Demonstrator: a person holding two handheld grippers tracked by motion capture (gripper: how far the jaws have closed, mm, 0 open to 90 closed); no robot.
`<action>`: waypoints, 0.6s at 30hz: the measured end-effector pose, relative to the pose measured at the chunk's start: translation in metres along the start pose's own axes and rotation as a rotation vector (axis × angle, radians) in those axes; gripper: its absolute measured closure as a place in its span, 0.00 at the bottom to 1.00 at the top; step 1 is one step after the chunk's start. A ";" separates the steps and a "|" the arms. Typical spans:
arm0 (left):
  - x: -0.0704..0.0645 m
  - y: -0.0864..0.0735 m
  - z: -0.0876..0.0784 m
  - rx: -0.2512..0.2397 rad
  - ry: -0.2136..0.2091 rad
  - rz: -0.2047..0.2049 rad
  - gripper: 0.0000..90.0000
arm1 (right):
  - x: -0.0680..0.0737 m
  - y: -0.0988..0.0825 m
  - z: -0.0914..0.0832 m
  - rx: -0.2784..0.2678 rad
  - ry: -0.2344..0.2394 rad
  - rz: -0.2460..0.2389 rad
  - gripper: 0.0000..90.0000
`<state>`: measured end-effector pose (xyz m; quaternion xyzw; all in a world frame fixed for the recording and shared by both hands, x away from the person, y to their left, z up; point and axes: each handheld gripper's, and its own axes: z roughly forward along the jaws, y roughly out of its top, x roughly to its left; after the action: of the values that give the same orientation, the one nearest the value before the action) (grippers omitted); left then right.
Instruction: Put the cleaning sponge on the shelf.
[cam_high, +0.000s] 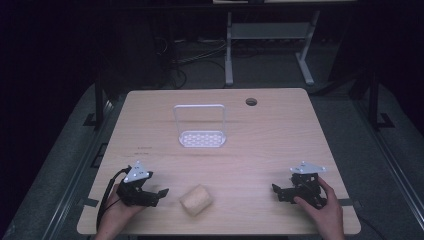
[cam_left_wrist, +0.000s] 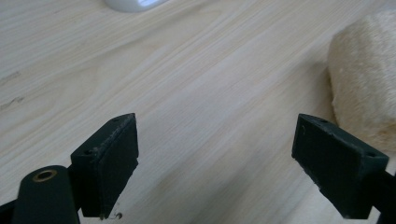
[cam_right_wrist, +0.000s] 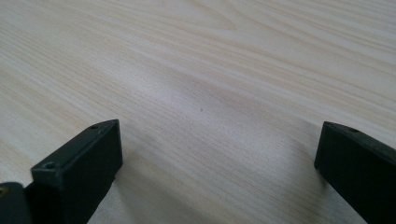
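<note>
From the high view I have a pale wood-grain rectangular table (cam_high: 280, 135) with a small round cable hole (cam_high: 251, 102) near its far edge at about one o'clock from the middle. At seven o'clock on the tabletop sits my left gripper (cam_high: 159, 192), black with a grey three-cornered plate on top, held in the left hand (cam_high: 117, 212) that comes in from the bottom edge. Its jaws stand wide apart and grip nothing; in the left gripper view (cam_left_wrist: 215, 154) bare wood lies between them.

Just beside that gripper, at three o'clock from it, lies a cream-coloured fuzzy cylindrical roll (cam_high: 196, 199) on its side, apart from the jaws. In the left gripper view the same roll (cam_left_wrist: 362, 74) sits at two o'clock, next to the right-hand jaw; I cannot tell whether it touches.

At twelve o'clock from the roll, well apart, near the table's centre, stands a white wire-framed rack with a perforated base (cam_high: 201, 136).

At five o'clock on the table my right gripper (cam_high: 276, 191) rests in the right hand (cam_high: 327, 212), pointing toward nine o'clock. In the right gripper view (cam_right_wrist: 219, 163) its jaws are spread wide over bare wood, holding nothing.
</note>
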<state>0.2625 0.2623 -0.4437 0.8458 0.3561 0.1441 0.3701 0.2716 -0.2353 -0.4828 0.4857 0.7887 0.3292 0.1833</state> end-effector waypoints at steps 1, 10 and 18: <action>-0.001 0.001 0.000 -0.004 -0.002 -0.001 0.16 | 0.000 0.000 0.000 0.000 0.000 0.000 0.01; -0.013 0.012 -0.002 -0.018 -0.033 0.015 0.16 | 0.000 0.000 0.000 0.000 0.000 0.000 0.01; -0.021 0.021 -0.003 -0.027 -0.057 0.030 0.16 | 0.000 0.000 0.000 0.000 0.000 0.000 0.01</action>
<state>0.2563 0.2386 -0.4266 0.8497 0.3306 0.1302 0.3895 0.2716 -0.2353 -0.4828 0.4857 0.7887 0.3292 0.1833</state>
